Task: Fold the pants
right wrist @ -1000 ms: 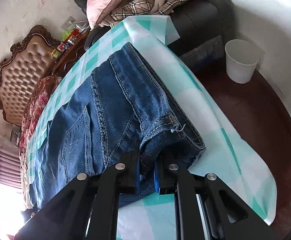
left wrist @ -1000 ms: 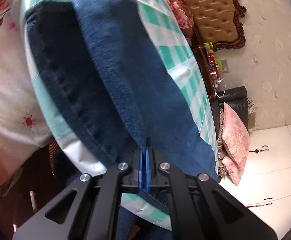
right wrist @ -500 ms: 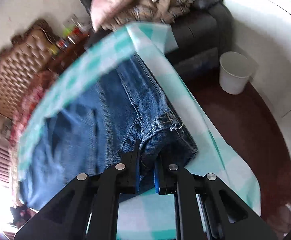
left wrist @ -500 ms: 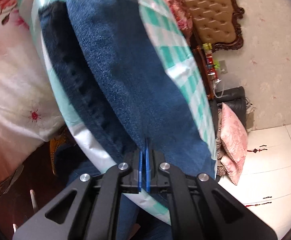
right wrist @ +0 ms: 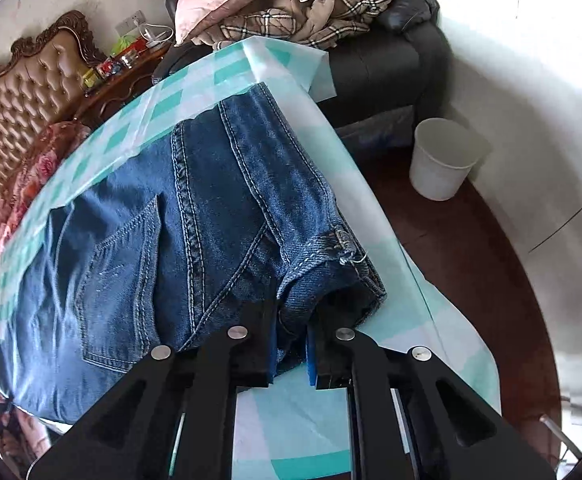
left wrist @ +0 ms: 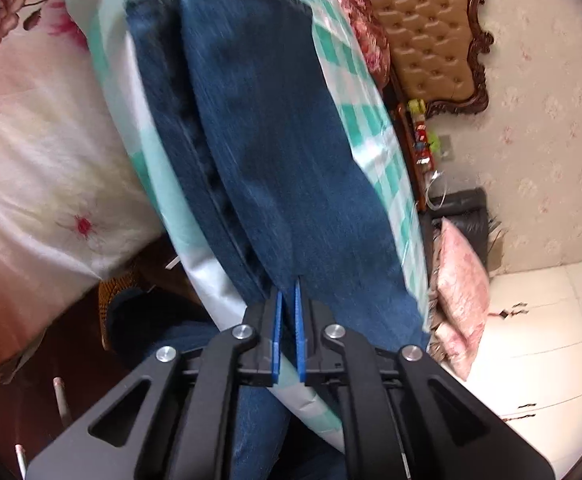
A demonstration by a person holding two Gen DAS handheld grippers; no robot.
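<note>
Blue jeans (right wrist: 163,232) lie on a table covered with a green-and-white checked cloth (right wrist: 139,120). In the right wrist view I see the waistband and back pocket; my right gripper (right wrist: 293,344) is shut on the waistband corner at the near table edge. In the left wrist view the two legs (left wrist: 275,168) lie side by side along the table. My left gripper (left wrist: 287,328) sits at the near edge of a leg, its blue pads (left wrist: 277,332) slightly apart with no denim clearly between them.
A white bucket (right wrist: 443,160) stands on the dark floor right of the table. A black sofa (right wrist: 375,56) with pillows and blankets is behind. A tufted headboard (left wrist: 431,32) and floral bedding (left wrist: 31,140) flank the table.
My left gripper's pads have parted a little and let go of the leg edge. The right gripper has stayed shut on the waistband; both views shifted slightly.
</note>
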